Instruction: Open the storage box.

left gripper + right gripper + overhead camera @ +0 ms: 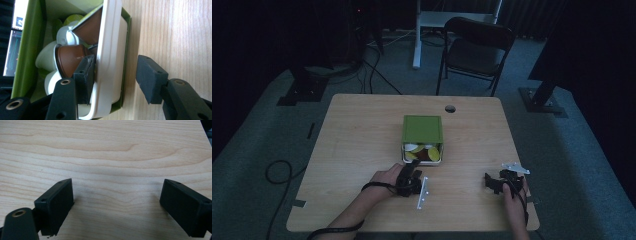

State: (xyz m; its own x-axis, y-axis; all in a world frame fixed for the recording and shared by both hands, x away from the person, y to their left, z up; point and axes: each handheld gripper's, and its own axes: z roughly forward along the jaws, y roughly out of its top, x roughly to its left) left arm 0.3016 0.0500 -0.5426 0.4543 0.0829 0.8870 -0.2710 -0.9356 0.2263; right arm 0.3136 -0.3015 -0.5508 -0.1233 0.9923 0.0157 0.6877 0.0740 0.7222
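Wooden table (362,135), left claw (115,75) spread astride white tray (110,50) of green box (422,130), right claw (117,207) released.

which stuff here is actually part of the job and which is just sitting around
In the job:
- green box, open side facing the person
- white tray in the box, its rim between the open jaws of the left gripper
- brown and white capsules in the tray

Standing by or just around:
- right gripper, open over bare table
- folding chair behind the table
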